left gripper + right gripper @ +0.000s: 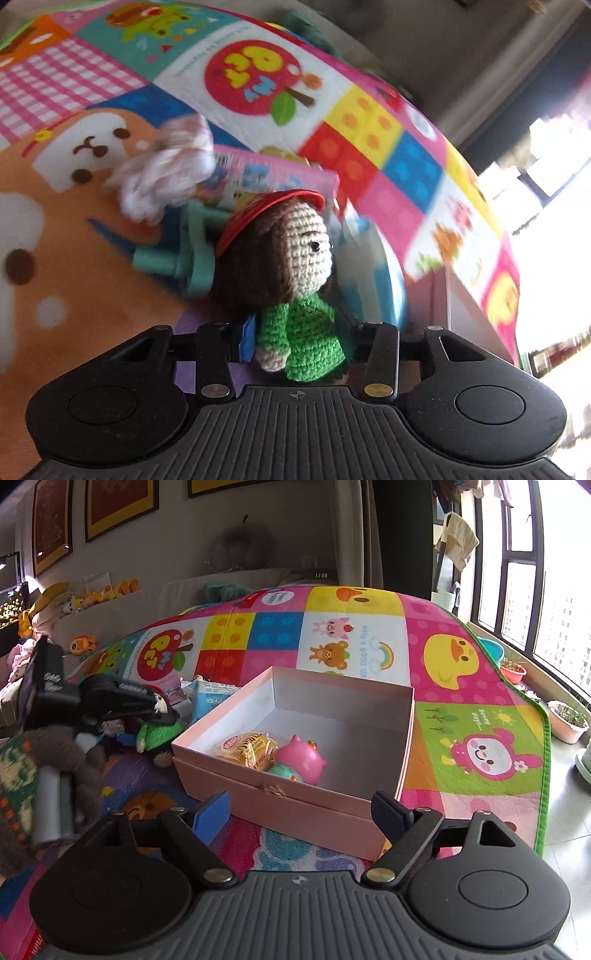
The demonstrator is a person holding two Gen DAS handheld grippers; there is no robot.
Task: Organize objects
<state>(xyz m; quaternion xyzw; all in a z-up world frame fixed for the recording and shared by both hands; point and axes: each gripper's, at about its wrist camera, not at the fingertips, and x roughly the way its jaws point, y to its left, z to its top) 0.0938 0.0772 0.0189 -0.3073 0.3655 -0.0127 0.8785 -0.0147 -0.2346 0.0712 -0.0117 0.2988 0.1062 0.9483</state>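
Jaws of the left gripper (pixel 301 347) clamp the crochet doll (pixel 295 280), angled downward; right gripper (pixel 306 814) jaws gape empty.

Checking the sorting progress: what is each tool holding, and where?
Left tool grips the crocheted doll by its green body. Right tool is open, holding nothing.

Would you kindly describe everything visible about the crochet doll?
The crochet doll is yarn: cream face with a black eye, brown hair, red cap, green coat, cream hand. It sits upright in the left wrist view between the fingers of the left hand-held gripper, which close on its body. In the right wrist view it hangs tilted just above the play mat, left of the pink box.
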